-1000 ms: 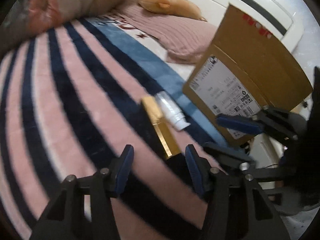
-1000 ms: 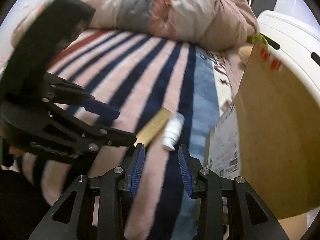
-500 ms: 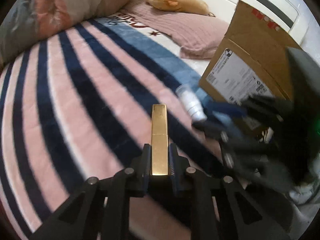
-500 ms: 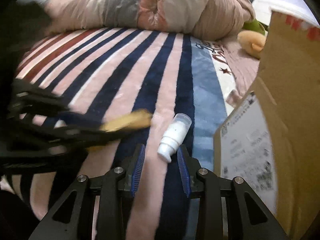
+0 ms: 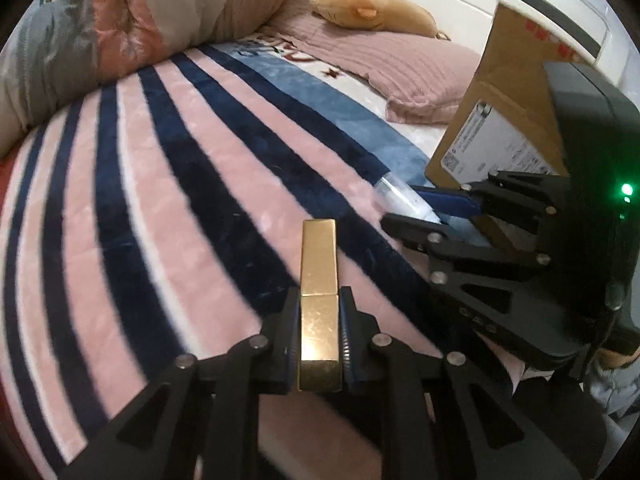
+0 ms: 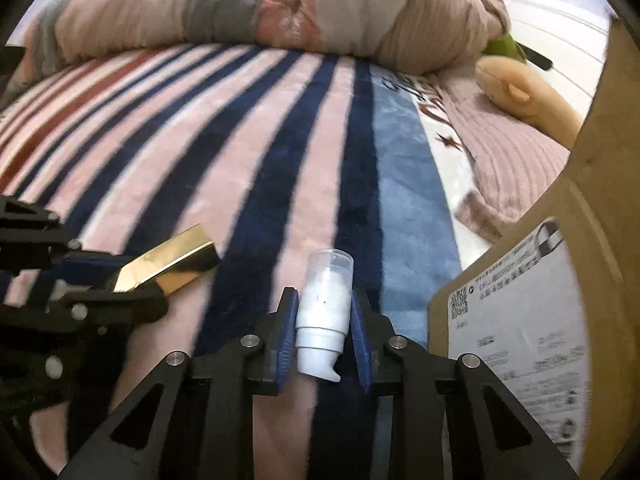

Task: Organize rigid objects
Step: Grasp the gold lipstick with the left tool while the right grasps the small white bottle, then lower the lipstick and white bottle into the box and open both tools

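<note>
L gripper [image 5: 320, 332] is clamped tight on the gold bar [image 5: 319, 284], pads on both long sides near its back half. The bar's long axis runs straight out along the fingers, front end sticking out over the striped blanket [image 5: 140, 208]; can't tell if it's lifted or resting.

R gripper [image 6: 323, 330] is closed on the white pump bottle [image 6: 325, 312], pads against its body. The bottle also lies lengthwise w/ the fingers: clear cap away from the camera, nozzle toward it, low over the blanket.

The cardboard box [image 6: 560, 280] stands just to the right of the R gripper, label side facing it; from the left wrist view the box [image 5: 508, 128] is beyond the R gripper, so the R hand is nearer. Probably both items go in the box: bottle 1st, w/ a lift over the wall, bar after.
</note>
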